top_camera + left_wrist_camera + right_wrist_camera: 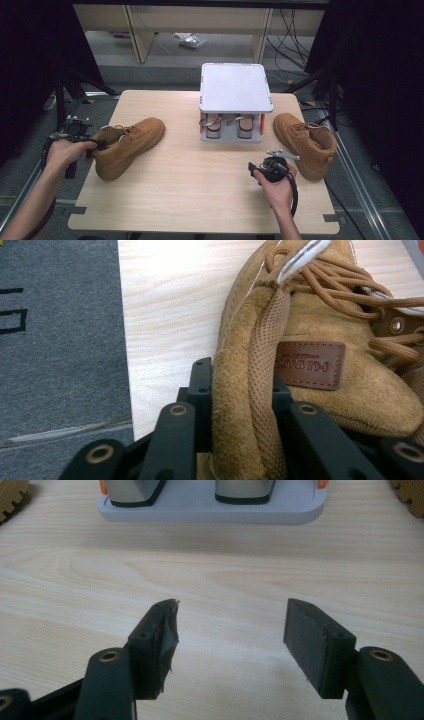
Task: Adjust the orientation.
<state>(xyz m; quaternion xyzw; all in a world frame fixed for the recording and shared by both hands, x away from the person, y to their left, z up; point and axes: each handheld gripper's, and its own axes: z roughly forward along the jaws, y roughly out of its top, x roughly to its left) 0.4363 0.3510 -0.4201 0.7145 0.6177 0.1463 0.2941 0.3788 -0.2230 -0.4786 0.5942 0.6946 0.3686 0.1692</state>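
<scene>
Left boot lay on the left part of the surface, and its heel collar was clamped between the jaws of the left hand-held gripper. In the left gripper view the padded collar of this boot stood between the two black jaws, which pressed on it from both sides, one on the outer suede and one inside the opening.

The long axis of the boot ran diagonally: heel toward the left edge and the person, toe pointing away and toward the middle of the surface. The boot therefore extended forward and to the right from the left hand-held gripper, so any lift or drag would pivot the toe about the gripped heel.

The right hand-held gripper was held above the near right part of the surface with its jaws apart and nothing between them; the right gripper view showed bare wood under the right hand-held gripper. It pointed toward the grey rack at the back of the surface. The right boot stood just beside it on the right, untouched, heel toward the person.

The left hand was the nearer to the left boot; the right hand was well apart from it.
</scene>
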